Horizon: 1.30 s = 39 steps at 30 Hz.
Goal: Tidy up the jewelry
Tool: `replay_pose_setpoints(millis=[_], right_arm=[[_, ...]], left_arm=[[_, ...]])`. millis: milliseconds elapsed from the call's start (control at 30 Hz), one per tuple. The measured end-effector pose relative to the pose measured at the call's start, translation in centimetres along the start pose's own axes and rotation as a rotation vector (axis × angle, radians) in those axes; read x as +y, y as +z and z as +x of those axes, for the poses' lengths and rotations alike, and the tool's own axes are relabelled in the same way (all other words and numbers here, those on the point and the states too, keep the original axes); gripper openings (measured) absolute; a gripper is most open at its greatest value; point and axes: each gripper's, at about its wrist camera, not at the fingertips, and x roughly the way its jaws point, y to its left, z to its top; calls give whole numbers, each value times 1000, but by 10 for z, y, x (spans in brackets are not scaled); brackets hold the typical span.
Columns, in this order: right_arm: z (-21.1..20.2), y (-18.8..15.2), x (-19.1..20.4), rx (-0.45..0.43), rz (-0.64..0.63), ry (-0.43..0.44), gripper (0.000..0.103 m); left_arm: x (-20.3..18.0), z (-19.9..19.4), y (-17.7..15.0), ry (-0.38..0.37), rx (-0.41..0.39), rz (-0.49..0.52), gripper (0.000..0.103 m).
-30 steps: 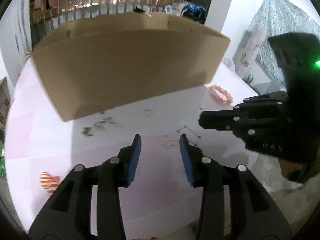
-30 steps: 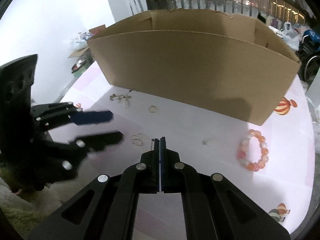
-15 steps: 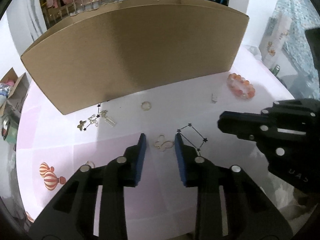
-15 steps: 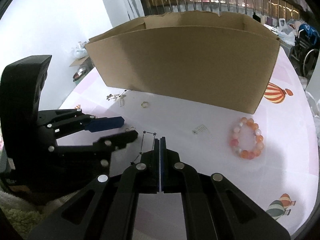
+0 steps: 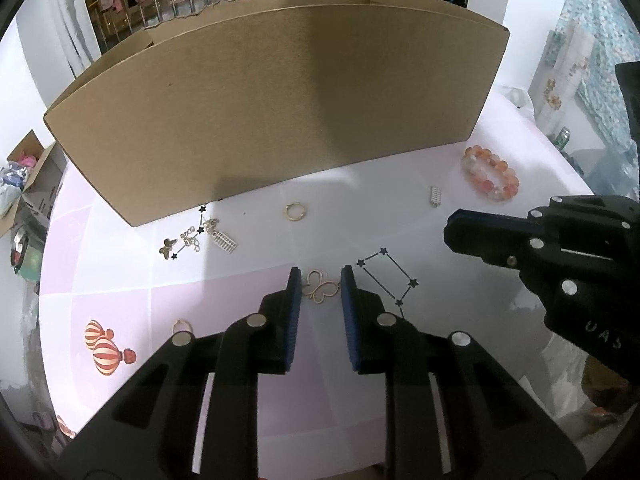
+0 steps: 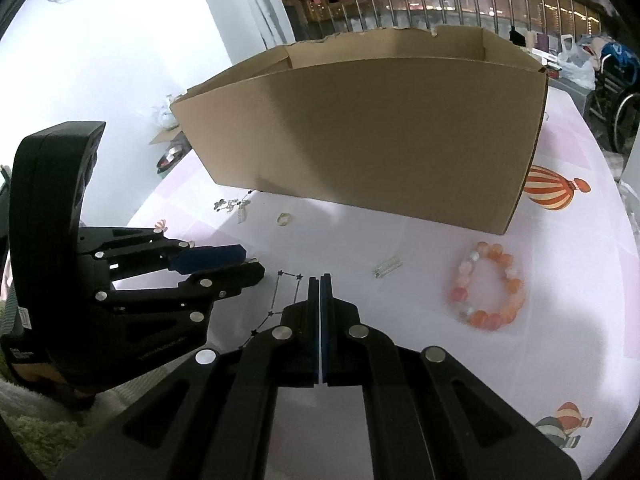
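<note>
One large open brown cardboard box [image 5: 280,112] stands at the far side of the round worktop [image 5: 120,280], which is covered with a pale pink and white cloth printed with striped hot-air balloons. In front of the box the jewelry lies loose on the cloth. There is one gold wire pendant in the shape of a butterfly [image 5: 321,291], one small gold ring [image 5: 295,212], one bracelet of orange and pink round beads [image 5: 491,179], one small silver ribbed clip [image 5: 435,197], and one tangled group of gold and silver charms on a chain [image 5: 198,238] near the left corner of the box. One more small gold ring [image 5: 182,325] lies closer, beside the two printed balloons at the left. The left claw [image 5: 320,286] points down at the worktop, and its two blue pads [image 5: 295,296] stand narrow on both sides of the butterfly pendant; the jaws are closing, with the pendant between them, but the pads do not press it yet. The right claw [image 6: 320,286] hangs near, to the right of the left one, with its two pads fully together and nothing between them. The bead bracelet [image 6: 489,290] lies to its right, apart from it.
</note>
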Motion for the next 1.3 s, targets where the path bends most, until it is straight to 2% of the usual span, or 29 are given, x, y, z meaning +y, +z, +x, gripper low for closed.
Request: replay_pose_setpoints(millis=[300, 333, 367, 600, 633, 767, 867, 1033, 1067, 1100, 1200, 1300], right_arm=[[3, 1, -4, 4, 1, -14, 1], [3, 1, -4, 5, 0, -16, 1], [4, 1, -4, 8, 1, -21, 1], [4, 2, -7, 15, 7, -46, 2], [4, 2, -7, 14, 8, -48, 2], [5, 2, -9, 18, 20, -46, 3], [5, 2, -8, 18, 23, -41, 3], [5, 0, -9, 15, 36, -35, 3], [5, 0, -10, 16, 39, -33, 3], [5, 0, -10, 15, 41, -32, 3], [6, 0, -11, 14, 46, -28, 3], [6, 0, -11, 10, 44, -27, 3]], left_arm=[[-1, 1, 2, -11, -7, -1, 17], [-1, 0, 2, -12, -13, 1, 4], [0, 1, 2, -17, -10, 2, 0], [1, -4, 1, -38, -21, 4, 0], [2, -8, 1, -46, -34, 4, 0], [0, -9, 2, -48, -42, 9, 28], [1, 1, 3, -41, -3, 3, 28], [-1, 4, 4, -21, 5, 20, 27], [0, 5, 5, -23, 9, 21, 26], [1, 5, 6, -23, 13, 19, 18], [-2, 6, 8, -4, 21, 47, 18], [-9, 4, 7, -4, 15, 71, 0]])
